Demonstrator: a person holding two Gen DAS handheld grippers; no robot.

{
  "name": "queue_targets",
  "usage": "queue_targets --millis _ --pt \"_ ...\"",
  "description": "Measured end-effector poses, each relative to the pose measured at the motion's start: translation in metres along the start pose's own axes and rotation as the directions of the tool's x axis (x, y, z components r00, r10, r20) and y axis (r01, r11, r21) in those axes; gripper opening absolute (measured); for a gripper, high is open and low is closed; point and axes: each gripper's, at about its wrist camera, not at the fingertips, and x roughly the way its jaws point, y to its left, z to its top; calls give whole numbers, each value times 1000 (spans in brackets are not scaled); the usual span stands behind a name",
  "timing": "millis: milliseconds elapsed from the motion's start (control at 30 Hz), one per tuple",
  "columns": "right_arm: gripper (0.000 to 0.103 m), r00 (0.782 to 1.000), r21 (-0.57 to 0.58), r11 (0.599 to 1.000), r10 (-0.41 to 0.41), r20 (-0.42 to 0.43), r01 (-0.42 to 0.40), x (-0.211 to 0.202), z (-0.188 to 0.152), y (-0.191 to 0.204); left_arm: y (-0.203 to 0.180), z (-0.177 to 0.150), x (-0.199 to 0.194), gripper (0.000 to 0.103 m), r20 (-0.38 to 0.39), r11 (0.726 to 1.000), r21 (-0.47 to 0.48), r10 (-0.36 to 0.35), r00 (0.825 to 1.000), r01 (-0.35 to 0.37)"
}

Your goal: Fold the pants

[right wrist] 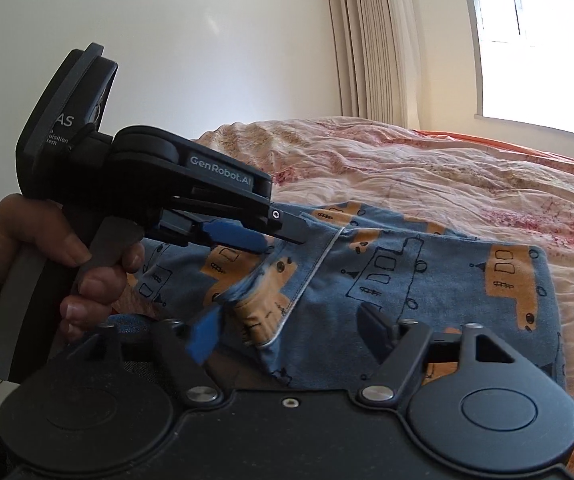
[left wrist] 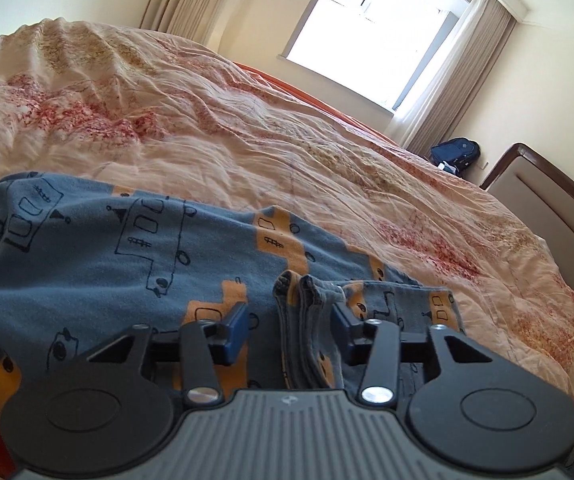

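The left gripper (left wrist: 289, 330) is sitting wide open around the pant cuffs (left wrist: 307, 292). The right gripper (right wrist: 291, 320) is open wide too, holding nothing. The pants (right wrist: 407, 280) are lying on the bed (left wrist: 247, 120).

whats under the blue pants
The blue pants lie on a wrinkled floral bedspread, which shows all around them. An orange sheet shows at the bed's far edge. What lies directly beneath the fabric is covered.

Both tongs stand with jaws apart: the left tongs (left wrist: 289, 322) low and level, gripped by a hand (right wrist: 59, 264), the right tongs (right wrist: 287, 330) close beside.
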Motion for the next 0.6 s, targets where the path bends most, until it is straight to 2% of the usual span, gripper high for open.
queue_targets --millis 33,67,100,167,233,400,533,600 --pt "88 1000 1 1000 -13 12 13 -4 0 -4 -1 1 0 70 6 1000 5 24 1000 -24" --pt "93 999 4 1000 -28 24 28 -8 -1 -9 -3 1 -1 83 21 998 12 57 998 -57" --pt "96 998 9 999 -42 35 42 -12 -1 -13 -5 0 -1 91 41 996 22 90 995 -91" --pt "102 995 27 997 -75 62 74 -20 -3 -25 -11 -3 0 98 72 988 57 137 988 -141" --pt "102 987 36 989 -145 70 143 -22 -5 -37 -18 -6 5 100 95 976 110 177 980 -187" --pt "102 948 37 949 -315 44 313 -10 -10 -71 -35 -16 25 102 114 931 216 277 954 -296" --pt "102 916 5 917 -400 11 400 9 -11 -98 -29 -14 33 103 94 940 171 283 955 -296" --pt "102 909 7 909 -417 25 417 18 -8 -115 -25 -13 35 103 82 947 148 275 958 -285"
